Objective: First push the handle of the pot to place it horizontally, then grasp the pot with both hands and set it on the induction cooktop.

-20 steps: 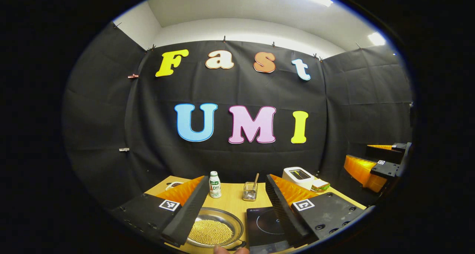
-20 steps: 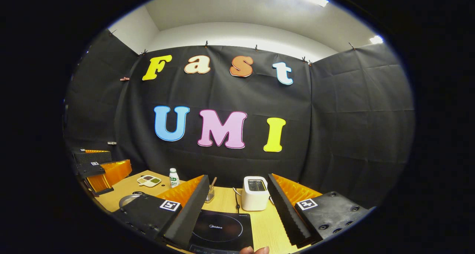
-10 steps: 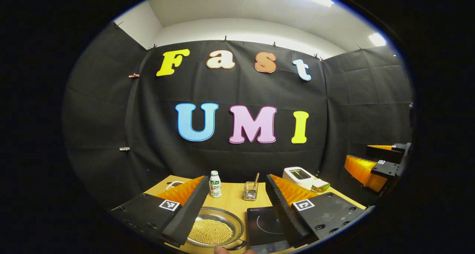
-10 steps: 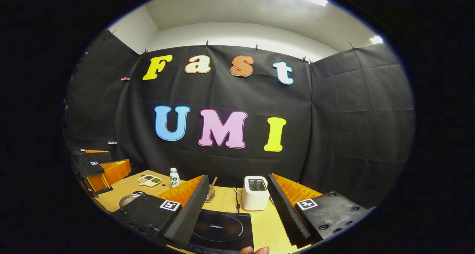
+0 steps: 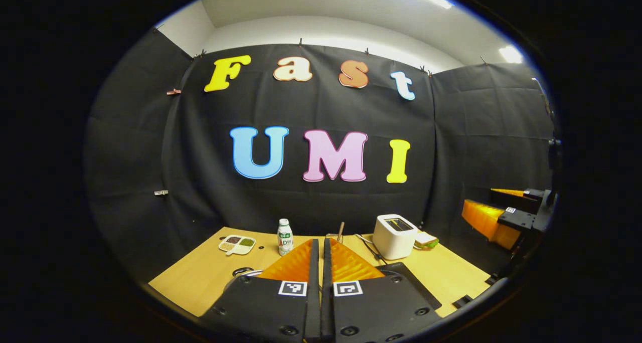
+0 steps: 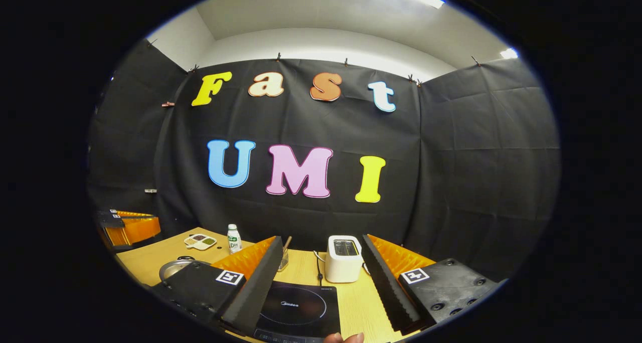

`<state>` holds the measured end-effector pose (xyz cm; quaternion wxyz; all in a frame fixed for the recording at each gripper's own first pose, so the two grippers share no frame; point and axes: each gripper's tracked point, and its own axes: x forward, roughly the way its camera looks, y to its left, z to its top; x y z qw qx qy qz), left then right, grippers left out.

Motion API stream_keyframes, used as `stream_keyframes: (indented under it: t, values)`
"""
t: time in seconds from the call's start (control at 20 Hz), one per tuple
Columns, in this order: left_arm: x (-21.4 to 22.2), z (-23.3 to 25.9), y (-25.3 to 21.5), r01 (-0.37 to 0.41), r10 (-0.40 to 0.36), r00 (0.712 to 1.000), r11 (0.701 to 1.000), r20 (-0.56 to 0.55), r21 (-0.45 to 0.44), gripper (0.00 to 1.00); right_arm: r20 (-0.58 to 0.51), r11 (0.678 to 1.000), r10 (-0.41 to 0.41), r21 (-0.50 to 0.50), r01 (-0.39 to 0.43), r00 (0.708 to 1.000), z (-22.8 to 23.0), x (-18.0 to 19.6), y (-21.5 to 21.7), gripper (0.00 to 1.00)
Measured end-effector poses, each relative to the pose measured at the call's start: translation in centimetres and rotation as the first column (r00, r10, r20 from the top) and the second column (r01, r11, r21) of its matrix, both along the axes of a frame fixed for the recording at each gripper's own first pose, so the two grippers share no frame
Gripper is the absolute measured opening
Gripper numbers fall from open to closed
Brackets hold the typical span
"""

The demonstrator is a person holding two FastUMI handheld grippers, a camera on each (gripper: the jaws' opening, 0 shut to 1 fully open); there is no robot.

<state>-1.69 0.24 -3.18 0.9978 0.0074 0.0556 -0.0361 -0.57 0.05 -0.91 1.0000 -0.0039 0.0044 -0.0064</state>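
In the right gripper view the steel pot [image 6: 172,269] sits on the wooden table, left of the black induction cooktop [image 6: 299,308] and partly behind my left finger. My right gripper [image 6: 322,240] is open above the cooktop with nothing between its fingers. In the left gripper view my left gripper [image 5: 319,241] is shut, pads together, holding nothing. Its fingers hide most of the pot; a sliver of rim [image 5: 234,280] shows at their left and a corner of the cooktop [image 5: 417,289] at their right. Each view also catches the other gripper off at its side edge.
At the back of the table stand a white toaster [image 6: 343,259], a small white bottle [image 6: 233,238], a divided snack tray [image 6: 199,241] and a utensil holder [image 6: 284,259]. A sandwich [image 5: 426,240] lies beside the toaster. A fingertip [image 6: 343,338] shows at the bottom edge.
My left gripper has shut its fingers and drawn up and back, so more of the table shows and the pot is now hidden. The right gripper has barely moved.
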Motion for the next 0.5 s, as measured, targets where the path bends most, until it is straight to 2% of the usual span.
stream_keyframes:
  t: [0.15, 0.25, 0.5]
  values:
    - [-0.4, -2.8, 0.9, 0.019, -0.017, 0.995, 1.0, -0.097, 0.024, 0.05, -0.01, 1.0, -0.003, 0.001, 0.003, 1.0, -0.1, 0.0, -0.1, 0.97]
    - [-1.0, -5.6, 1.3, 0.038, -0.034, 0.98, 0.999, -0.195, 0.021, 0.05, -0.016, 1.0, -0.006, -0.001, 0.006, 1.0, -0.2, 0.0, -0.1, 0.97]
    - [-2.8, -11.8, 1.9, 0.069, -0.065, 0.901, 0.998, -0.43, -0.007, 0.05, -0.03, 1.0, -0.017, 0.0, 0.017, 0.999, -0.4, 0.0, -0.2, 0.97]
